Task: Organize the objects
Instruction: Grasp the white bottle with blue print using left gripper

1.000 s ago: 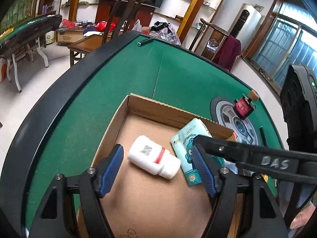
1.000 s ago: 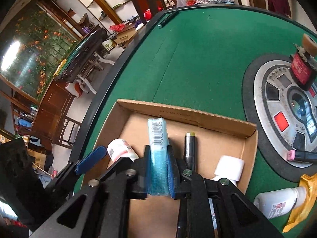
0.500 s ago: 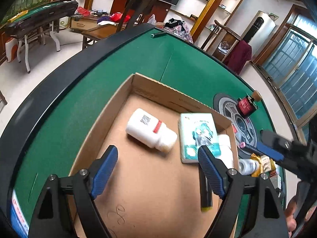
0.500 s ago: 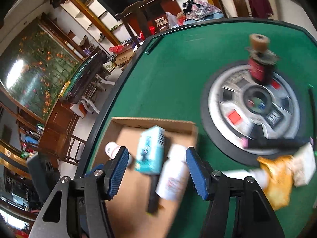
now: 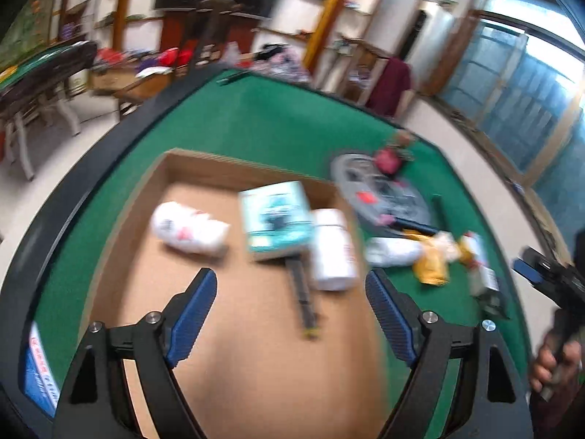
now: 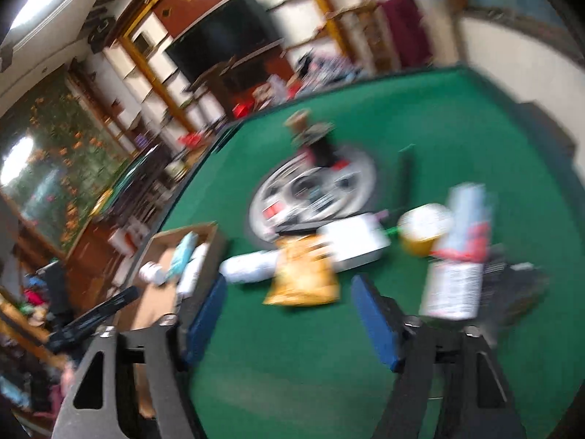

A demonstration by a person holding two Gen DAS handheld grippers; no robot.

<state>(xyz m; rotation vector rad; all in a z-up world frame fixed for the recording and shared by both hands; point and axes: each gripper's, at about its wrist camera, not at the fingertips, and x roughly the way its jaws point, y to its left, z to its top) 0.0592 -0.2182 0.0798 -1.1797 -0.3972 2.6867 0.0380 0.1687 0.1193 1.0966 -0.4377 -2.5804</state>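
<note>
The cardboard box (image 5: 204,164) on the green table holds a white bottle (image 5: 190,232), a teal packet (image 5: 276,216), a second white bottle (image 5: 332,252) and a dark pen (image 5: 303,292). My left gripper (image 5: 289,281) hovers over the box floor, its jaws opening with nothing between them. My right gripper (image 6: 289,289) is above the felt in front of a yellow snack bag (image 6: 303,274) and a lying white bottle (image 6: 248,267). Its jaws are opening too, and nothing is between them. Both views are blurred.
Right of the box lie a white carton (image 6: 354,241), a yellow cup (image 6: 424,230) and a tall spray can (image 6: 460,256). Behind them a silver round dial (image 6: 314,190) carries a corked dark bottle (image 6: 314,139). The table's black rim (image 5: 91,168) curves on the left.
The right gripper let go of the teal packet into the box, opened wide and swung right to the loose items. The left gripper drew back from the box and opened wider.
</note>
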